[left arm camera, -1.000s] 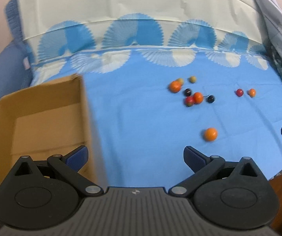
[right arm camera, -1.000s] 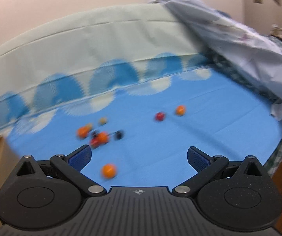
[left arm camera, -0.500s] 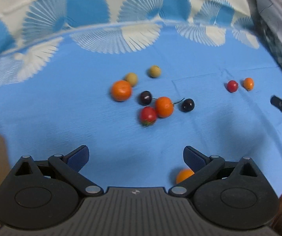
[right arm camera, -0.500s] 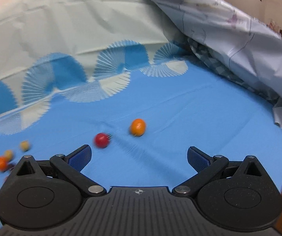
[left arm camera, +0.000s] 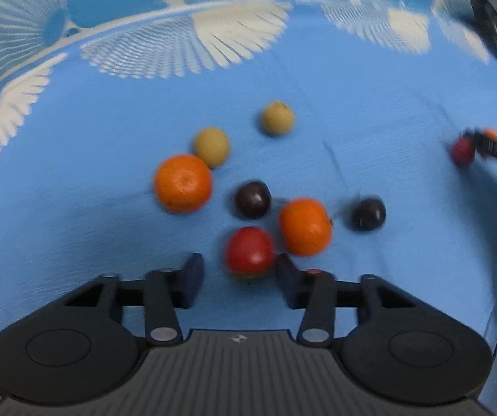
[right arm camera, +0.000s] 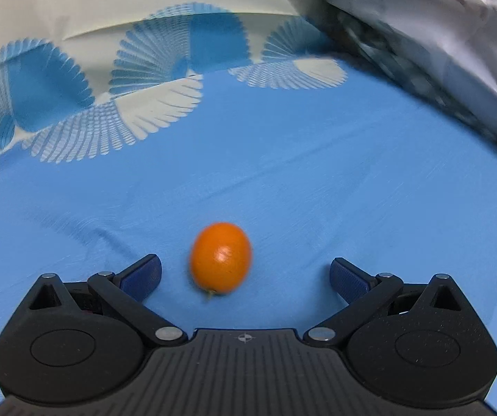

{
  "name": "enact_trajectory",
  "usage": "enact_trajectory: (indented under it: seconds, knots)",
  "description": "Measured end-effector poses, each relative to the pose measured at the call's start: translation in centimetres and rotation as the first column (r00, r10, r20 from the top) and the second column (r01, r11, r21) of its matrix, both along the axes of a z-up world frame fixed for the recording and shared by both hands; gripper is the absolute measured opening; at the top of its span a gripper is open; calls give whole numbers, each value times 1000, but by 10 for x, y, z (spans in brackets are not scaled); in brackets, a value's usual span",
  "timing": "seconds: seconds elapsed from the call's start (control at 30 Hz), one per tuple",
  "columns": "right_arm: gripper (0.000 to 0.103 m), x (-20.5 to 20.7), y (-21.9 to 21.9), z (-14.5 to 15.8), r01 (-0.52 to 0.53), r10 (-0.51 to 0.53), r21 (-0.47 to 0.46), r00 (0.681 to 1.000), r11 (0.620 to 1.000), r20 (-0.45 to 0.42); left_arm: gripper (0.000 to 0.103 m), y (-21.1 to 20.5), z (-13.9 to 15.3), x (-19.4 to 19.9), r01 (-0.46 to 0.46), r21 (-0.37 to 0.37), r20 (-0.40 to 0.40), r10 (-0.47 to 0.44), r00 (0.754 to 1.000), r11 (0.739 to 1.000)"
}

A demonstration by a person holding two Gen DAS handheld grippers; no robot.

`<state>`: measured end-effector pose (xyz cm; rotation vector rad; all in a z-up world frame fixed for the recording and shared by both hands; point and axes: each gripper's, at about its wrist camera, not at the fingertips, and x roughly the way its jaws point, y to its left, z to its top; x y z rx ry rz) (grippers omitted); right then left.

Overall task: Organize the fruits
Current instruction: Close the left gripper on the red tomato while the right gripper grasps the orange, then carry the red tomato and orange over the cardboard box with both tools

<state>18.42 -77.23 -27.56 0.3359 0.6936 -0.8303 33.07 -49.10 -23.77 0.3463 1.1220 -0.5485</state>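
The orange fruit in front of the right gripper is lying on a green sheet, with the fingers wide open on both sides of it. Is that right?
Not quite. The sheet is blue, not green, as the right wrist view shows. The rest holds: the orange fruit lies on it, with the right gripper's fingers wide open on both sides.

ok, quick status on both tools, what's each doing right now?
Left tool: jaws have just been closing around the red fruit, a gap on one side, not gripped yet.
Right tool: open, small orange fruit between its fingers, untouched.
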Motion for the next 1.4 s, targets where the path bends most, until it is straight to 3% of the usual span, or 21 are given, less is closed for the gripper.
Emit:
enact_trajectory:
  seconds: [0.03, 0.07, 0.1, 0.13, 0.17, 0.3, 0.47, 0.73, 0.9, 1.07, 1.3, 1.4]
  knots:
    - [97, -1, 1, 1, -19, 19, 4, 1000, 1000, 9, 31, 4, 2, 2, -5, -28, -21, 4, 1000, 1000]
    - [81, -2, 4, 2, -51, 51, -3, 998, 999, 23, 31, 8, 3, 4, -19, -56, -48, 16, 999, 998]
    - [48, -4, 9, 5, -83, 84, -25, 996, 996, 23, 31, 13, 5, 4, -35, -78, -55, 31, 998, 996]
    - [38, -4, 13, 7, -114, 115, -48, 993, 992, 4, 31, 17, 8, 3, -34, -86, -44, 30, 999, 996]
    - [36, -5, 18, 10, -137, 136, -57, 991, 989, -12, 31, 19, 10, 0, -23, -86, -27, 21, 999, 996]
    - [36, -20, 34, 28, -146, 147, -100, 989, 984, 5, 31, 30, 26, -19, 14, -102, 27, -11, 1000, 995]
    - [36, -53, 67, 70, -166, 174, -83, 980, 983, 96, 31, 53, 62, -48, 31, -159, 62, -21, 998, 987]
    - [36, -112, 179, 145, -314, 313, -33, 925, 949, 215, 31, 140, 143, -109, -3, -214, 91, 23, 996, 977]
    - [36, -139, 275, 181, -444, 435, -24, 861, 895, 263, 31, 215, 181, -147, -54, -189, 116, 77, 990, 980]
    - [36, -165, 373, 208, -576, 542, 29, 784, 817, 302, 31, 291, 205, -184, -128, -153, 145, 150, 978, 980]
    - [36, -196, 479, 233, -705, 666, 47, 688, 708, 288, 31, 384, 216, -231, -226, -117, 148, 242, 959, 967]
    - [36, -208, 509, 238, -723, 691, 43, 674, 689, 263, 31, 420, 215, -250, -261, -114, 125, 275, 953, 958]
